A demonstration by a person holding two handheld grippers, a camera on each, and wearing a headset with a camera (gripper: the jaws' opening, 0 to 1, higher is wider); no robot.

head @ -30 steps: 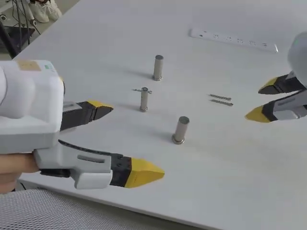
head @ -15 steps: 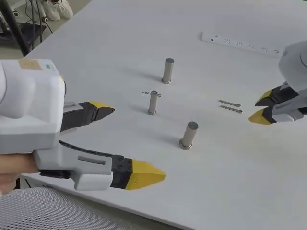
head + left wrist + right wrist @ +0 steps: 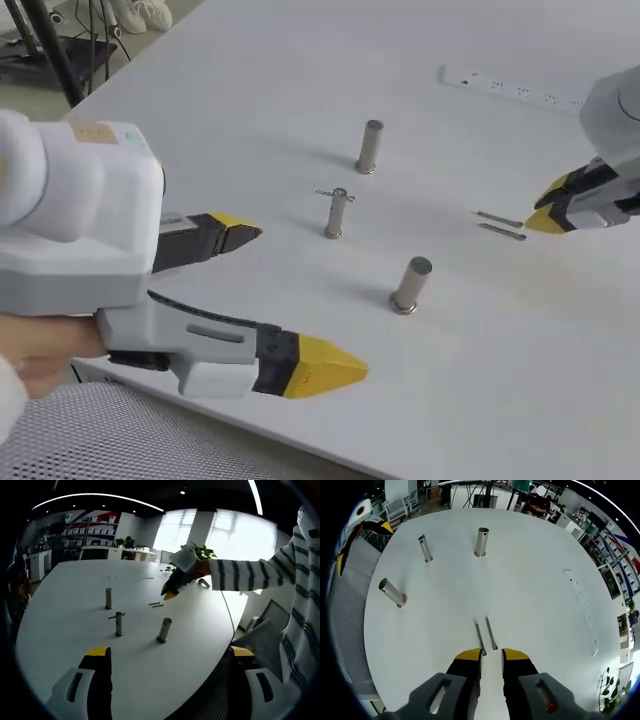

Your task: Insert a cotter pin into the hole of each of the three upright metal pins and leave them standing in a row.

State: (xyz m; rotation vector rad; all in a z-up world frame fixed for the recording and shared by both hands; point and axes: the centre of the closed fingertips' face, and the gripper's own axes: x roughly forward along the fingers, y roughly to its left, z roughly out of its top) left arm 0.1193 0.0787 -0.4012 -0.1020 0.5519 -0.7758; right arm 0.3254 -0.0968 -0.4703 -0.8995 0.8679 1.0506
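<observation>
Three upright metal pins stand in a rough row: the far pin (image 3: 370, 147), the middle pin (image 3: 335, 213) with a cotter pin through its top, and the near pin (image 3: 411, 285). Two loose cotter pins (image 3: 501, 226) lie side by side on the table to their right. My right gripper (image 3: 549, 208) hovers low just right of them, and its jaws (image 3: 492, 655) stand open by a narrow gap, with the cotter pins (image 3: 486, 635) right in front of the tips. My left gripper (image 3: 290, 300) is wide open at the near left, holding nothing, facing the pins (image 3: 118, 624).
The white table (image 3: 250, 90) has bare room all around the pins. A white power strip (image 3: 510, 88) lies at the far right. The table's near edge runs under the left gripper, above a mesh chair (image 3: 120, 440).
My right gripper has moved left and down toward the loose cotter pins, and its jaws have narrowed. The left gripper has held still. The head camera shifted.
</observation>
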